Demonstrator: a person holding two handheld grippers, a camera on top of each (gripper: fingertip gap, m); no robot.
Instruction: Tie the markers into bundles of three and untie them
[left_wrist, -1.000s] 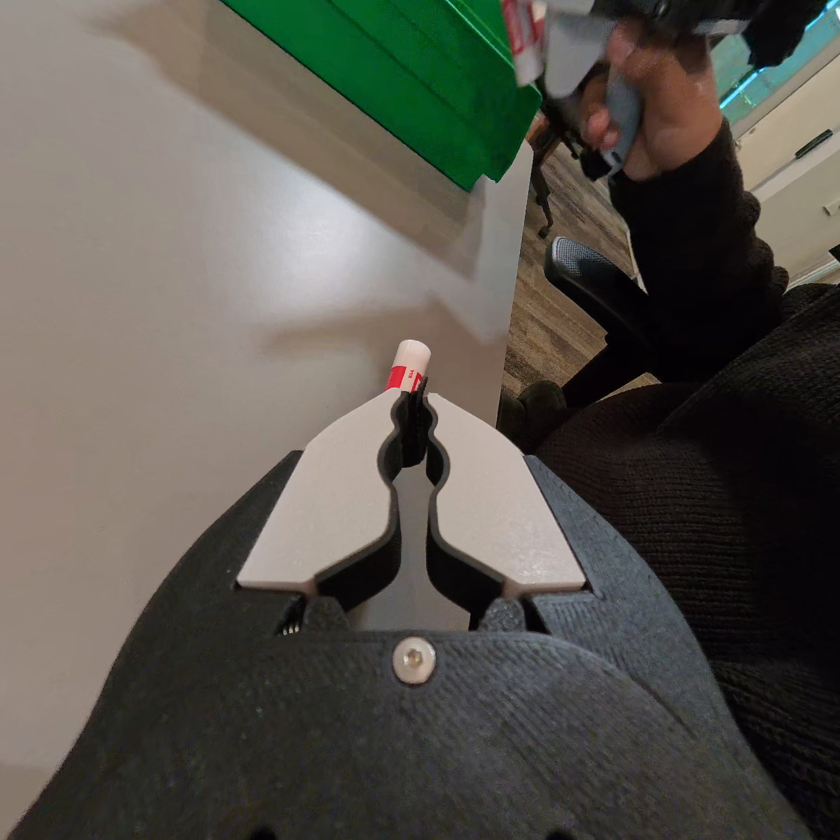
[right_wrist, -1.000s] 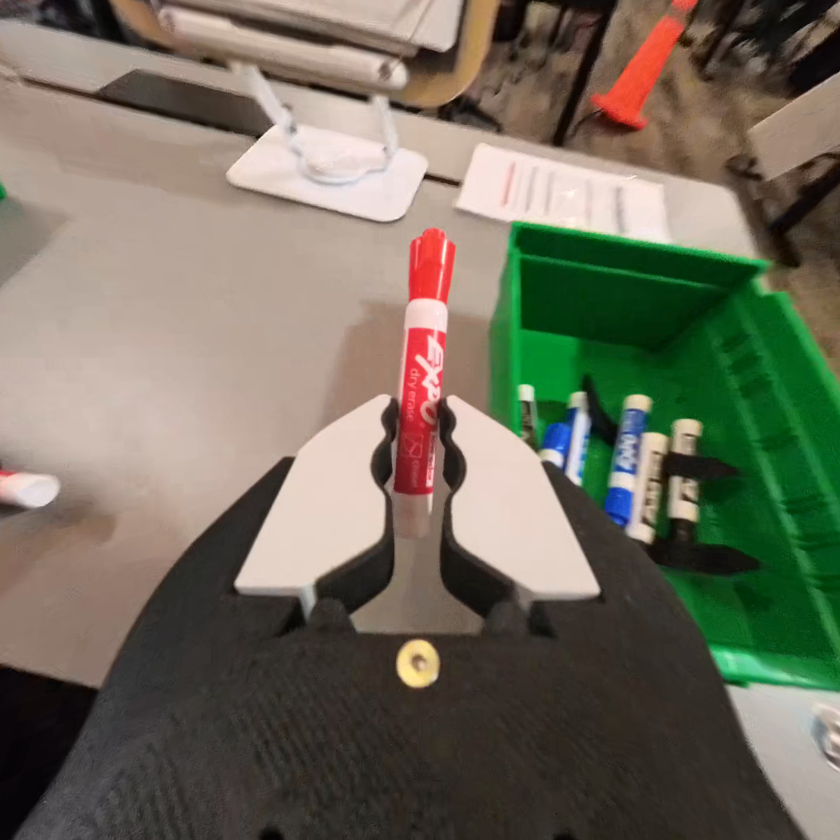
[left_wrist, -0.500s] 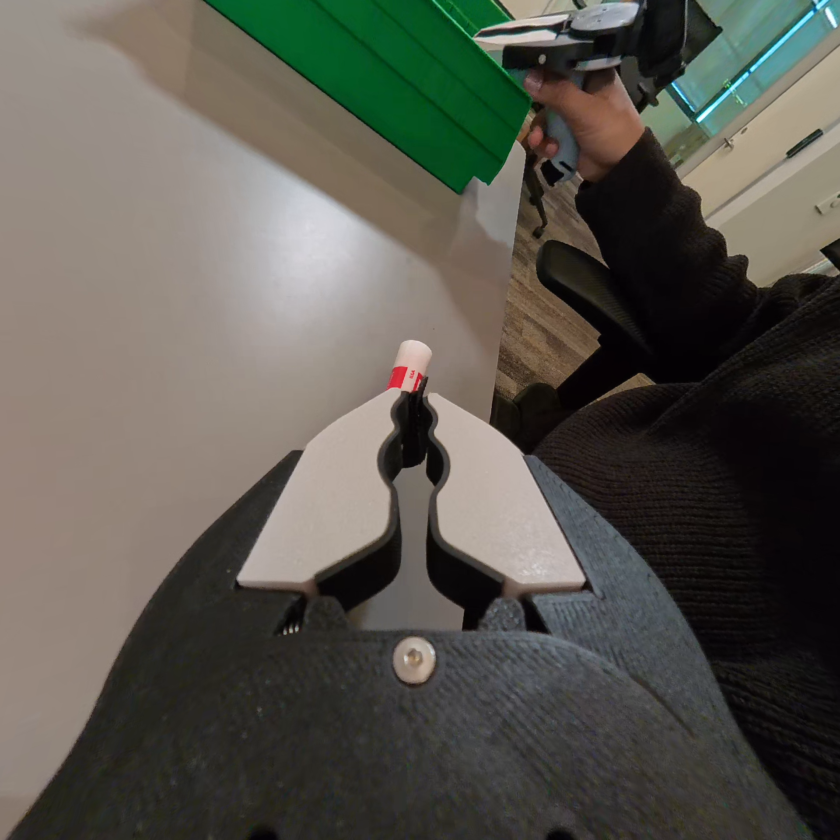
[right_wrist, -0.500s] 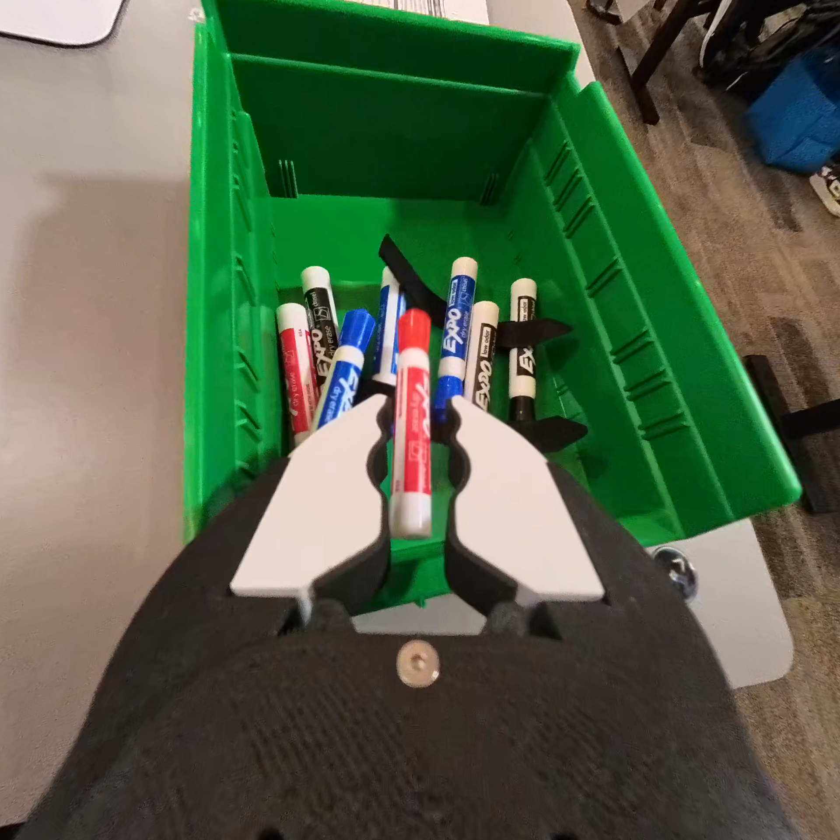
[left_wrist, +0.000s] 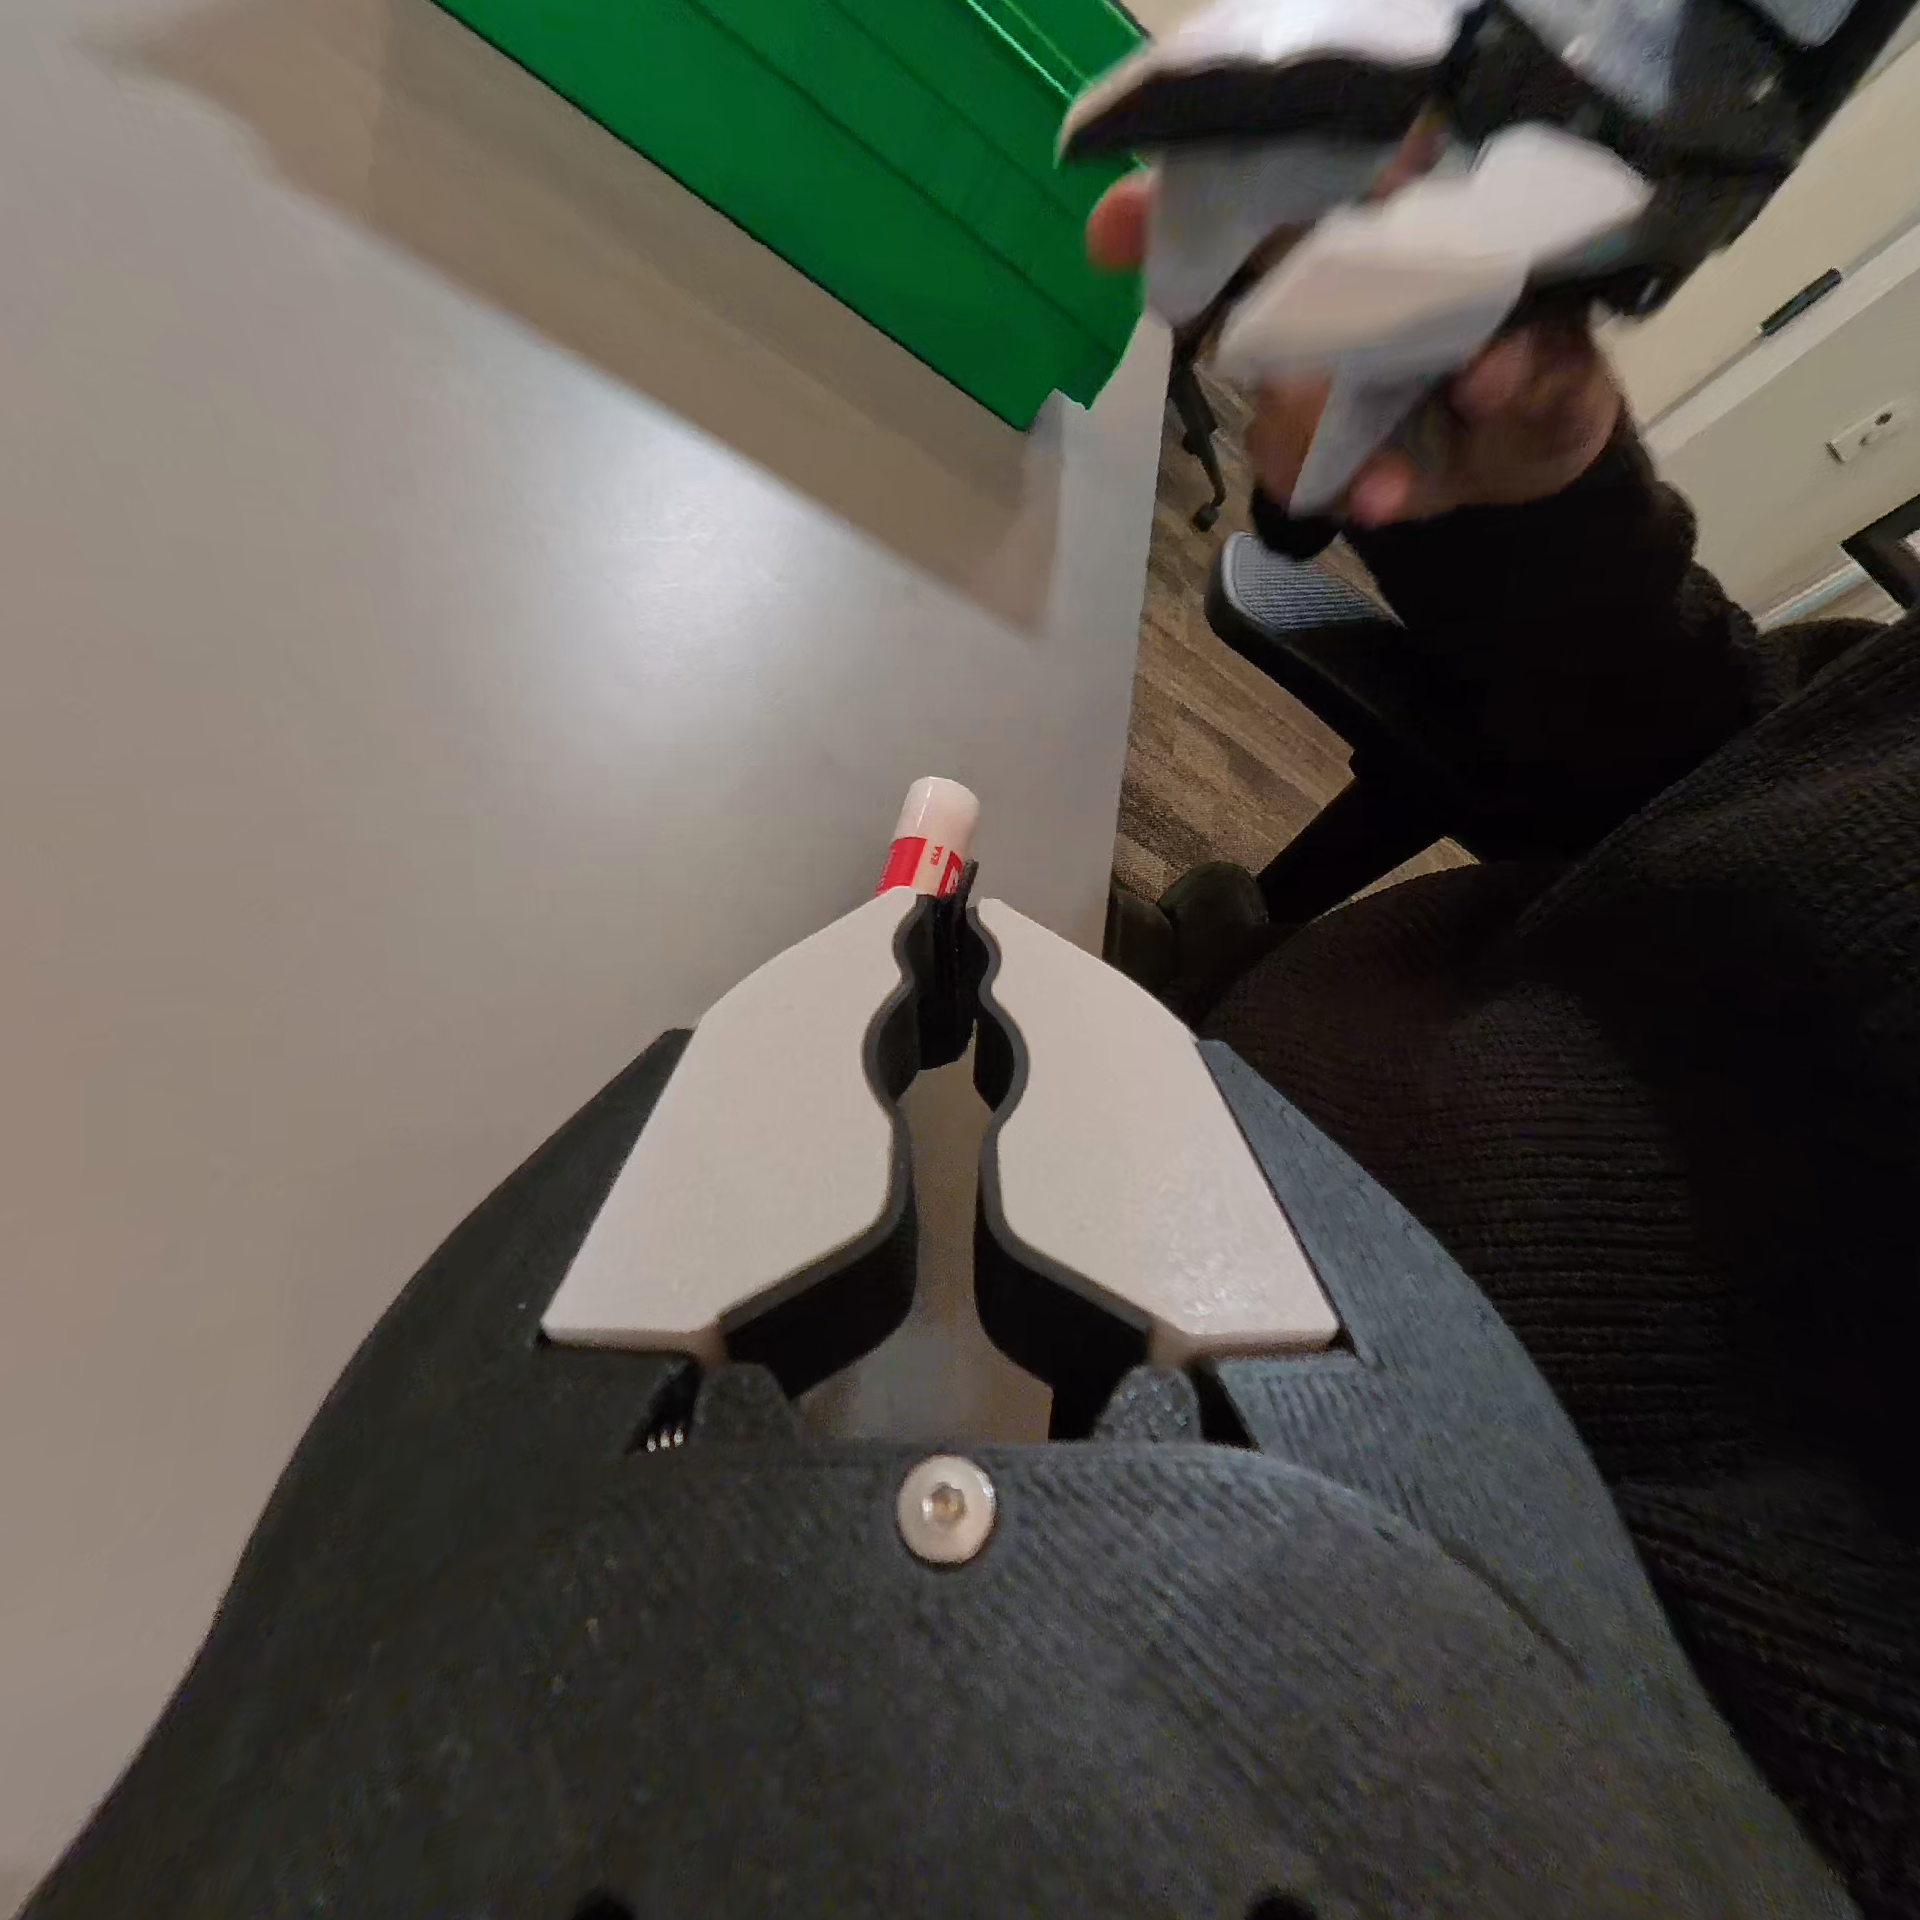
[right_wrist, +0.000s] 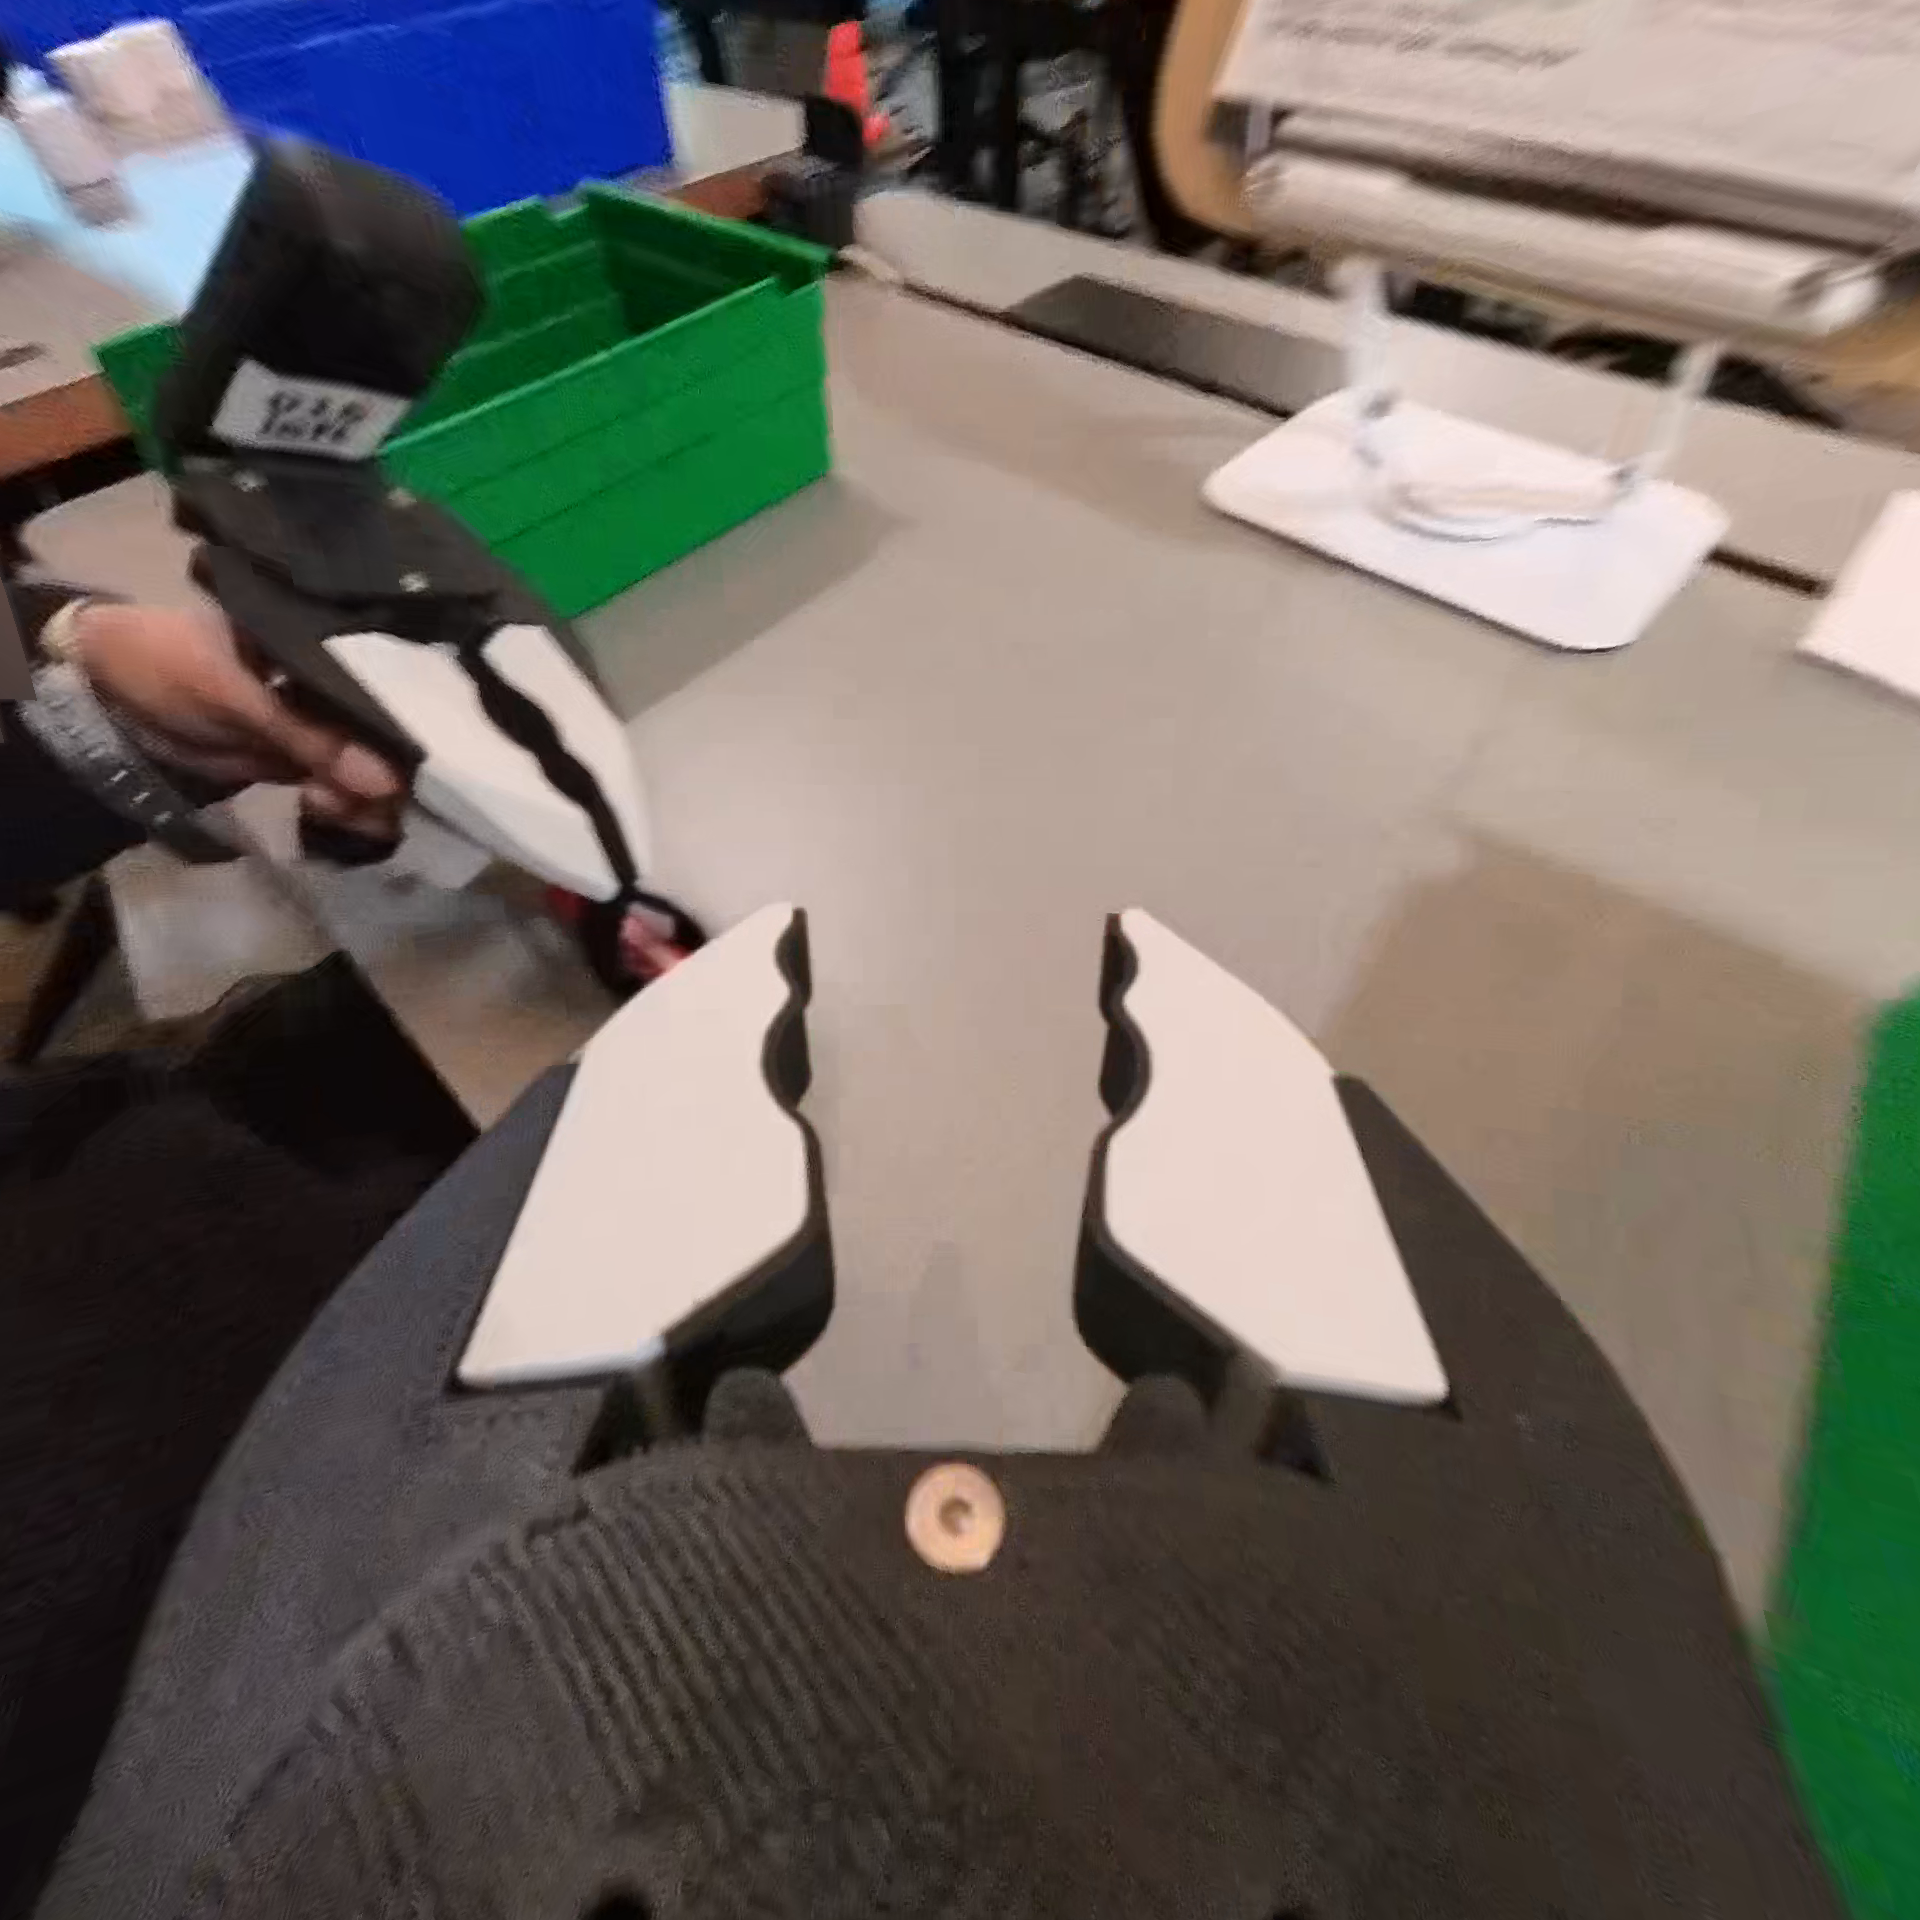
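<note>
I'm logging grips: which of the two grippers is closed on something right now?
The left gripper, shut on a red-and-white marker by the table edge; the right gripper is wide open and empty.

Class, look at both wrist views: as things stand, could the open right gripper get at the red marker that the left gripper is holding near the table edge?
Probably yes. The right gripper is open and empty, with only bare table between it and the red marker. The left gripper is shut on part of that marker, but its white end sticks out free.

Red-and-white marker (left_wrist: 928, 844) clamped at left gripper (left_wrist: 945, 914) tips, near table (left_wrist: 416, 623) edge
</note>
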